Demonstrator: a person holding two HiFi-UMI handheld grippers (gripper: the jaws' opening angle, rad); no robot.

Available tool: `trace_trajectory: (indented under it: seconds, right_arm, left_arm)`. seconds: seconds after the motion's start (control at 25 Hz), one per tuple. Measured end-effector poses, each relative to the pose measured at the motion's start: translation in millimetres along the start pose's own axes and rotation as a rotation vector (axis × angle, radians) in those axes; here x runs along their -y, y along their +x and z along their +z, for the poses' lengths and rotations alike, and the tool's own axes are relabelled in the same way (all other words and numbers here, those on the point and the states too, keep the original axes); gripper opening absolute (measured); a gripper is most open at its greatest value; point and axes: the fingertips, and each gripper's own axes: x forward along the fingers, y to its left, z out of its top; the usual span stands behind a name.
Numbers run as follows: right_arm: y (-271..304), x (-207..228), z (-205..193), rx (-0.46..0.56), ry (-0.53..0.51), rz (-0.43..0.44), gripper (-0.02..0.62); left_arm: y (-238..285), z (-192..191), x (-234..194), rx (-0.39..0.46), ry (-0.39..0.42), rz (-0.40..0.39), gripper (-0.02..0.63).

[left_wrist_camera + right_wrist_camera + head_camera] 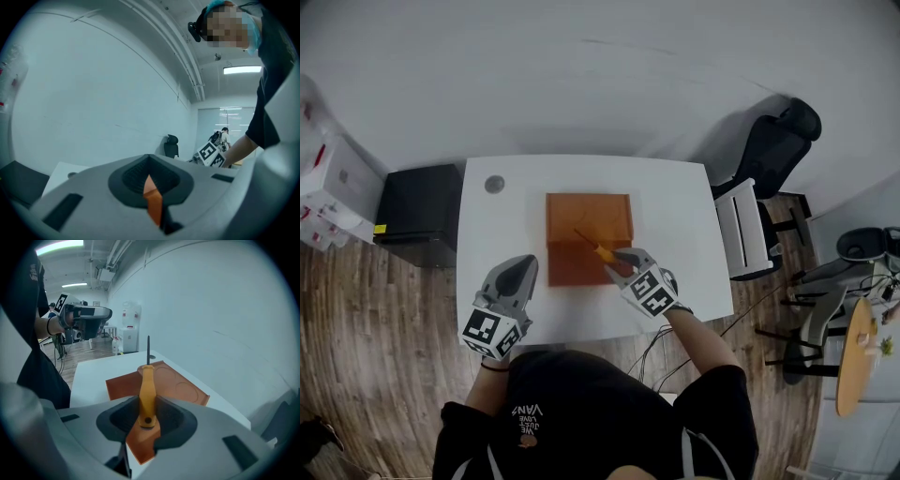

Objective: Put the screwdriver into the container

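Two grippers [523,264] [619,261], one screwdriver [596,247], one container [589,211]

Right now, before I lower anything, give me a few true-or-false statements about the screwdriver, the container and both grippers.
1. The right gripper grips the screwdriver by its orange handle. True.
2. The screwdriver lies inside the container. False: it is held in the jaws above the container, with its shaft pointing away from the person.
3. The left gripper holds a second tool. False: its jaws are together with nothing between them, and it is to the left of the container.
4. The container sits on the white table. True.
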Motion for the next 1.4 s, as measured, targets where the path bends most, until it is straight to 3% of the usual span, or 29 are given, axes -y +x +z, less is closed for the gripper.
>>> trace_trajectory:
  seconds: [0.72, 1.4]
  right_arm:
    - [32, -2, -34, -0.2, -0.156, 0.07, 0.117]
    - [62, -7, -66, -0.366, -0.178, 0.154, 0.117]
  left_arm:
    - [-5, -3, -9, -0.008, -0.011, 0.016, 0.014]
    - [-9, -8, -20, -0.016, -0.018, 0.035, 0.014]
